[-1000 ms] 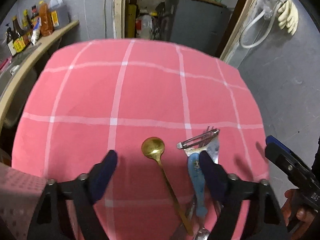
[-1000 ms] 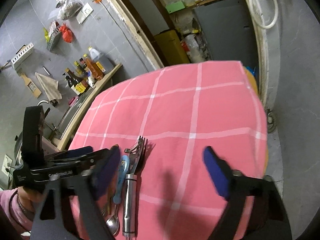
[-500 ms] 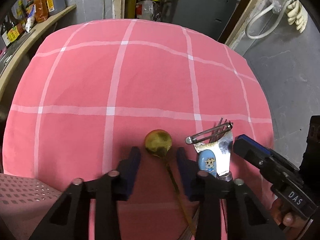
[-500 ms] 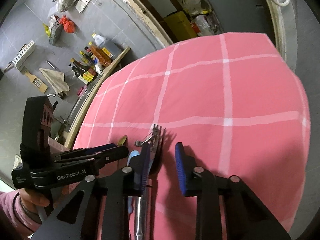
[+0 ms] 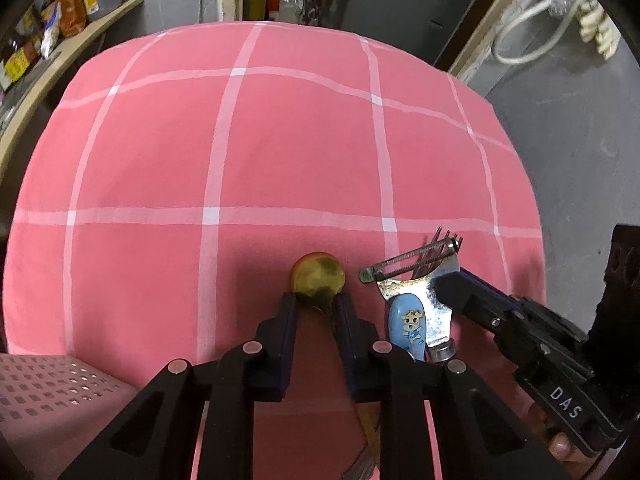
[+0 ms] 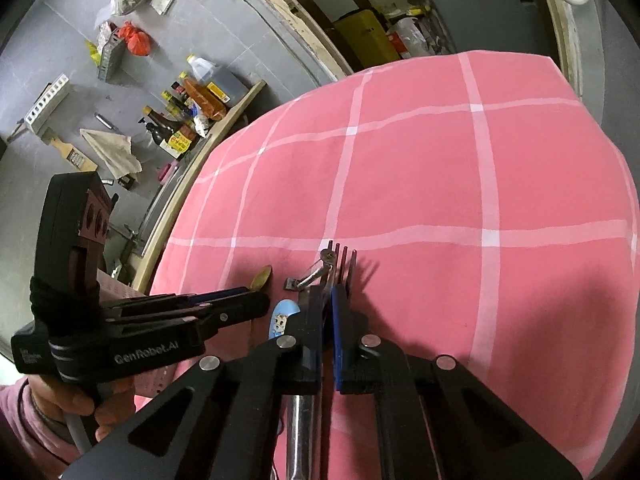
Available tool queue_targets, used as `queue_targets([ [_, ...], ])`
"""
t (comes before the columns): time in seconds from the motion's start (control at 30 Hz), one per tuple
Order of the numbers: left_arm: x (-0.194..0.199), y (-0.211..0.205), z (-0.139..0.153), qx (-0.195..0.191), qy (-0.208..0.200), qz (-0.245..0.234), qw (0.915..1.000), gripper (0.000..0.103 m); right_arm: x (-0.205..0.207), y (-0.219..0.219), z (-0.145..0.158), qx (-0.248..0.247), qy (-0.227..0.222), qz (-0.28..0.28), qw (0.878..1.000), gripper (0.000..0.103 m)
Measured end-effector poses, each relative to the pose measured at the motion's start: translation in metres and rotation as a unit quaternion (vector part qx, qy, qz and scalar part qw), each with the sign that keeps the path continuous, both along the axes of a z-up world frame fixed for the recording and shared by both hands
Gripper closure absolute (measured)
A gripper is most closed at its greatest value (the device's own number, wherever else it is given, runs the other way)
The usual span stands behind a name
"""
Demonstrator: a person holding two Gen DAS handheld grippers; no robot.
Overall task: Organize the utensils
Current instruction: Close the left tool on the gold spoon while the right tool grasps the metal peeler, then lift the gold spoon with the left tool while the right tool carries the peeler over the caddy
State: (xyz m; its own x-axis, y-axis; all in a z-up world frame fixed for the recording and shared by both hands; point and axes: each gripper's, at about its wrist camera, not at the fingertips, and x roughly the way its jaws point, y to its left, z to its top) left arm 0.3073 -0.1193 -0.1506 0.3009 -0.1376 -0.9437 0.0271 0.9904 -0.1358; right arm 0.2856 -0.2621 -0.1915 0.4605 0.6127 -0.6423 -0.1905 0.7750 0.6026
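Note:
A gold spoon (image 5: 318,279) lies on the pink checked tablecloth (image 5: 240,152); my left gripper (image 5: 316,304) is shut on its neck just behind the bowl. To its right lie a steel peeler (image 5: 416,276), a blue-handled cartoon spoon (image 5: 409,326) and a fork (image 5: 444,246), bunched together. In the right wrist view my right gripper (image 6: 327,294) is shut on the fork (image 6: 343,264), whose tines stick out past the fingertips, beside the peeler (image 6: 314,274) and blue spoon (image 6: 282,318). The left gripper body (image 6: 120,340) shows at the left there.
A pink perforated basket (image 5: 52,396) sits at the lower left by the table edge. A wooden shelf with bottles (image 6: 188,120) runs along the left wall. The table's right edge (image 5: 520,184) drops to a grey floor.
Both grippers moved down and forward to the utensils and closed: the left one onto the gold spoon, the right one onto the fork.

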Motion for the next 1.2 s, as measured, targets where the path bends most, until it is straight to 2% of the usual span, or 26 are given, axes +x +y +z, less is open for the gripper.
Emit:
queue_targets([
  [0.07,0.001,-0.003,0.000,0.011,0.000,-0.006,0.9999,0.088,0.000,0.001,0.001,0.008,0.004,-0.002,1.000,0.100],
  [0.1,0.001,-0.002,0.000,0.006,0.002,-0.005,1.0000,0.096,0.000,0.002,0.002,0.010,0.004,0.000,1.000,0.100],
  [0.17,0.001,0.002,-0.001,-0.013,0.006,0.003,0.9999,0.097,-0.002,0.003,0.003,0.002,0.001,0.003,1.000,0.101],
  [0.3,-0.005,0.003,0.000,-0.024,0.001,-0.003,0.9997,0.098,-0.011,0.006,0.014,-0.012,-0.009,-0.001,1.000,0.101],
  [0.53,-0.021,-0.002,0.014,-0.049,-0.020,-0.016,0.9985,0.098,-0.037,-0.022,0.028,-0.016,-0.017,-0.054,0.998,0.102],
  [0.8,-0.040,-0.005,0.052,-0.096,-0.088,-0.037,0.9908,0.098,-0.073,-0.052,0.061,-0.020,-0.055,-0.128,0.990,0.102],
  [0.97,-0.055,0.003,0.082,-0.117,-0.133,-0.040,0.9834,0.098,-0.086,-0.061,0.087,-0.024,-0.086,-0.150,0.985,0.102],
  [1.2,-0.069,0.025,0.132,-0.136,-0.196,-0.035,0.9705,0.099,-0.097,-0.056,0.140,-0.030,-0.146,-0.163,0.975,0.102],
])
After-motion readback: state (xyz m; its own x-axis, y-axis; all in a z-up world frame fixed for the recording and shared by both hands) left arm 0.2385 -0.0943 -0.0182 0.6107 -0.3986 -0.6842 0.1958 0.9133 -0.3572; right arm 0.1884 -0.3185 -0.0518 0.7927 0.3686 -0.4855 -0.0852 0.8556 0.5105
